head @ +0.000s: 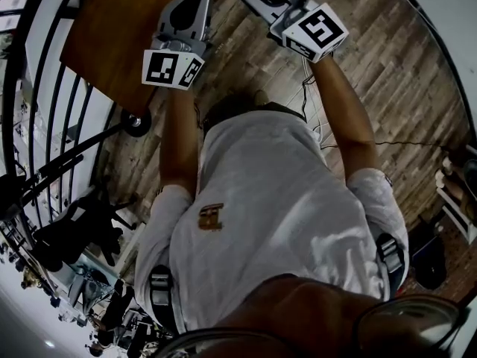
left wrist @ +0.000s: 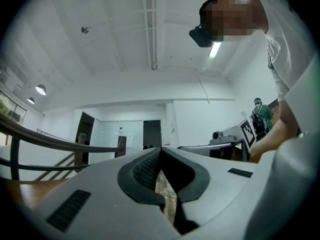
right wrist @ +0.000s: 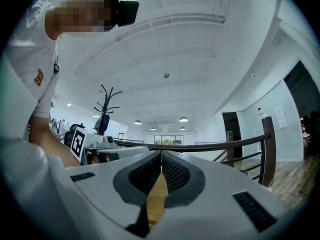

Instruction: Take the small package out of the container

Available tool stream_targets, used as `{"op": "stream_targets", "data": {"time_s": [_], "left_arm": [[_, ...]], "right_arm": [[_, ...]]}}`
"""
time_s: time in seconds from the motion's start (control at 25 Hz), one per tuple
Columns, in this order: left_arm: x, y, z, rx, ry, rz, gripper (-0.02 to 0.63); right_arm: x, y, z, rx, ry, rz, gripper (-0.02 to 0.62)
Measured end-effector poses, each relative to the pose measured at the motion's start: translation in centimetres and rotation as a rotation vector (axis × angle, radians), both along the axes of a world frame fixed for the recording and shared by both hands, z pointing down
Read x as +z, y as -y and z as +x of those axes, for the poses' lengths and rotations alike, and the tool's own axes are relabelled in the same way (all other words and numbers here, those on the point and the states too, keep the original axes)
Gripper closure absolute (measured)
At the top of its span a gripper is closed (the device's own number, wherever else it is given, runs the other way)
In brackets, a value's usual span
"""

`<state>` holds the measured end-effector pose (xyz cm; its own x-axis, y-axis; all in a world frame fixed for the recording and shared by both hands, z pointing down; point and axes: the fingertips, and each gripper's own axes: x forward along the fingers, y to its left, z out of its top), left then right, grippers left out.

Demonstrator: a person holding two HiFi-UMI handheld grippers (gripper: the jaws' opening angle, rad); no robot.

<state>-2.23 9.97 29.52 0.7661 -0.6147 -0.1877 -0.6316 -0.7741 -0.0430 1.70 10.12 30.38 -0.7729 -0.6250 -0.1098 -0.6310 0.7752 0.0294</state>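
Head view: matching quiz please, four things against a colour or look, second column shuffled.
Things:
1. table
2. railing
3. shirt
4. floor

Looks:
a. white
b. black bars
c. smooth brown top
d. weathered planks

Pairs: 1-c, 2-b, 3-a, 4-d

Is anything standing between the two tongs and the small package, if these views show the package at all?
No package or container shows in any view, so a blockage cannot be judged. The left tongs and right tongs are shut and empty, near the wooden table; nothing visible stands before them.
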Motion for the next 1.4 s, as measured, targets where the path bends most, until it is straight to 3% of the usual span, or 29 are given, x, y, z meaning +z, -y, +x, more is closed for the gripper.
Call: {"op": "stream_targets", "data": {"time_s": [0.68, 1.4], "left_arm": [[0.3, 4.9, 1.0, -0.011, -0.020, 0.016, 0.588], [2.1, 20.0, 0.6, 0.016, -0.012, -0.013, 0.588]], "right_arm": [[0.6, 4.6, 1.4, -0.008, -0.026, 0.000, 0.563], [2.2, 20.3, 0.7, 0.004, -0.094, -0.016, 0.563]]}}
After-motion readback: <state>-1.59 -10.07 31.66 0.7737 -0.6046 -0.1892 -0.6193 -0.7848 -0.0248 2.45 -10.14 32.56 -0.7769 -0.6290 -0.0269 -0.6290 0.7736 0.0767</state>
